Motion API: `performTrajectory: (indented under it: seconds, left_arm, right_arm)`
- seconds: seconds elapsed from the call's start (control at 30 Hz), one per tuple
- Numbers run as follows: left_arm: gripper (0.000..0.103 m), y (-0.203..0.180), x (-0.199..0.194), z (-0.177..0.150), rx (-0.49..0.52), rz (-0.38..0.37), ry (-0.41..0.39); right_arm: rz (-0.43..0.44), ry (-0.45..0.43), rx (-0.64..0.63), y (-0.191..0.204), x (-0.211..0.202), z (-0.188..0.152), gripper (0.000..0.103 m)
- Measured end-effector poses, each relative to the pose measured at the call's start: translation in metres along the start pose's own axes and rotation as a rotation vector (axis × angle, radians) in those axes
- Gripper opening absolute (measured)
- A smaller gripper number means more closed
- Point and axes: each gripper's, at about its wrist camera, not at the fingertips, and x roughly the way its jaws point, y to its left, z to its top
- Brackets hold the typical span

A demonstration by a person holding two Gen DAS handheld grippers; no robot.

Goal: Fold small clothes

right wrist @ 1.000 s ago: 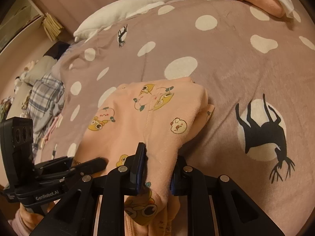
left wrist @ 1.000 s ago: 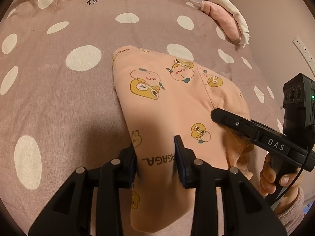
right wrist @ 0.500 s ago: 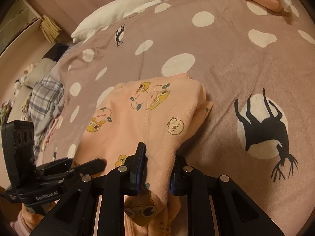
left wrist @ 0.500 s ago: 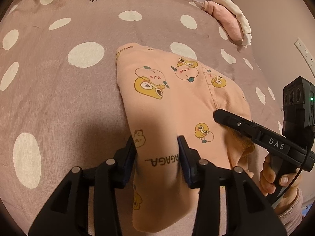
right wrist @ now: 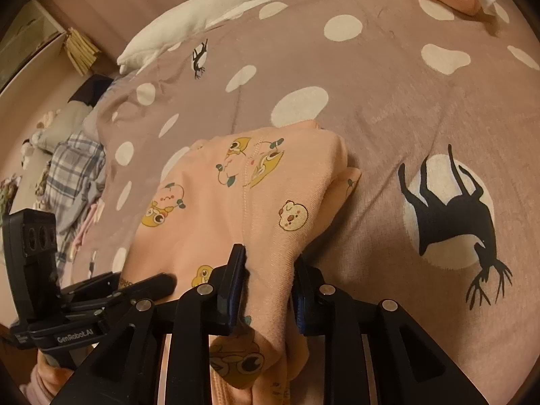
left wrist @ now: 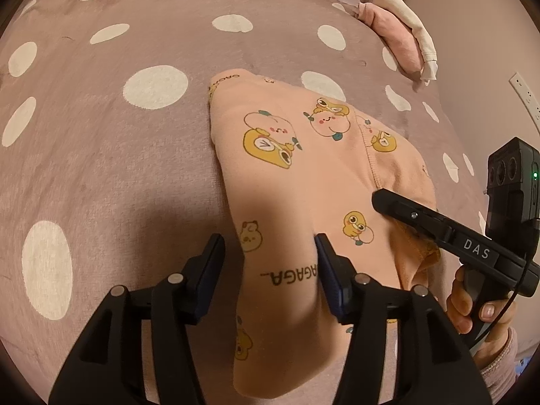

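While the peach printed garment (left wrist: 303, 182) lies folded on the spotted bedspread (left wrist: 101, 155), the left gripper (left wrist: 270, 263) has just been opening, jaws clear of the fabric between them; the right gripper (right wrist: 270, 276) pinches the garment's near edge.

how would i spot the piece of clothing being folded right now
Start from the mauve bedspread with white dots. Near its front edge lies a peach garment printed with yellow cartoon ducks and the letters AGAGA. Unlike the plain pink folded clothes at the far corner, it runs between both hand-held grippers.
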Motion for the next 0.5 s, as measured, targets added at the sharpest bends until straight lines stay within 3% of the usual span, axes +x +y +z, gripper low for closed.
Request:
performTrajectory:
  seconds: [0.5]
  left_arm:
    - [0.064,0.0051,0.0015,0.0004,-0.014,0.005,0.003]
  right_arm:
    - [0.000,0.001,0.013,-0.0019,0.0015,-0.0018,0.030]
